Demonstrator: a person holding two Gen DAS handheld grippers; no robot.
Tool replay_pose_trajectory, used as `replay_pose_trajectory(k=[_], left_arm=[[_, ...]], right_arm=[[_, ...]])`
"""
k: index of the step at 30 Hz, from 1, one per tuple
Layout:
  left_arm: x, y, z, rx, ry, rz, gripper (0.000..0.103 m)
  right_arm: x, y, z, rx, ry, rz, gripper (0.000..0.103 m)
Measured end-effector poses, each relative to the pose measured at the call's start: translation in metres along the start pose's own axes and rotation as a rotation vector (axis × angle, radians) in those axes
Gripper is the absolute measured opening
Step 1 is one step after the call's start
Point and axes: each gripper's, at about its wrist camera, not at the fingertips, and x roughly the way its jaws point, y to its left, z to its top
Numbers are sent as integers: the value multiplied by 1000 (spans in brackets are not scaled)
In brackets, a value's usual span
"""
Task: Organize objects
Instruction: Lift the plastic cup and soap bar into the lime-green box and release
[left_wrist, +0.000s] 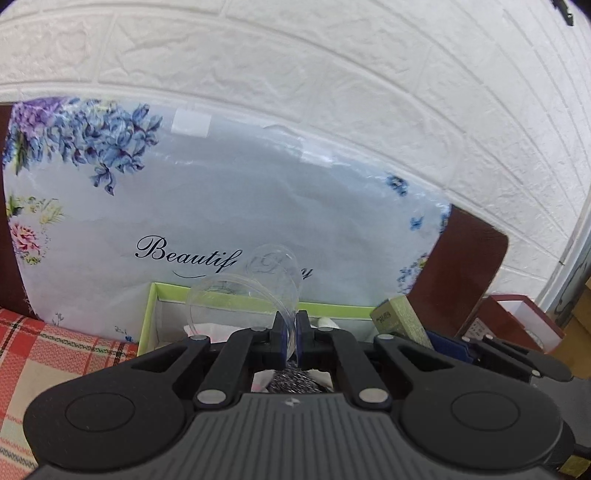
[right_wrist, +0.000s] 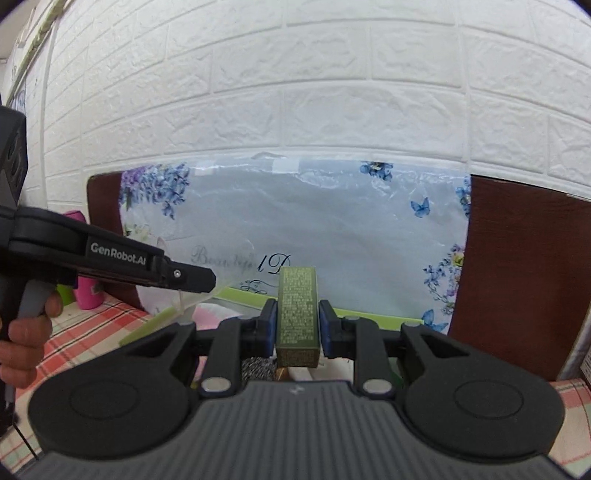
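- Left wrist view: left gripper (left_wrist: 290, 338) jaws nearly closed, pinching rim of clear cup (left_wrist: 251, 288); cup tilted, held over green tray (left_wrist: 149, 314) w/ tissue inside. Floral bag (left_wrist: 221, 206) behind, leaning on brick wall (left_wrist: 332, 74).
- Right wrist view: right gripper (right_wrist: 297, 326) jaws clamped on green box (right_wrist: 298, 314), upright, above tray's far edge. Left gripper at left, cup just beside.

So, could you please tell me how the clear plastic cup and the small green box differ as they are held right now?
The clear plastic cup is see-through and round; the small green box is opaque, rectangular and covered in fine print. The left gripper pinches only the cup's thin rim, cup tipped sideways; the right gripper clamps the box's two sides. Both hang above the green-edged tray.
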Motion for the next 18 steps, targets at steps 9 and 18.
replay_pose_trajectory(k=[9,18], left_arm=[[38,29,-23,-22,125,85,66],[-24,15,-36,-18,32,49,77]], right_arm=[[65,-5,-25,-20,88,-30,71],[5,-7,-30,8,-19,-39,93]])
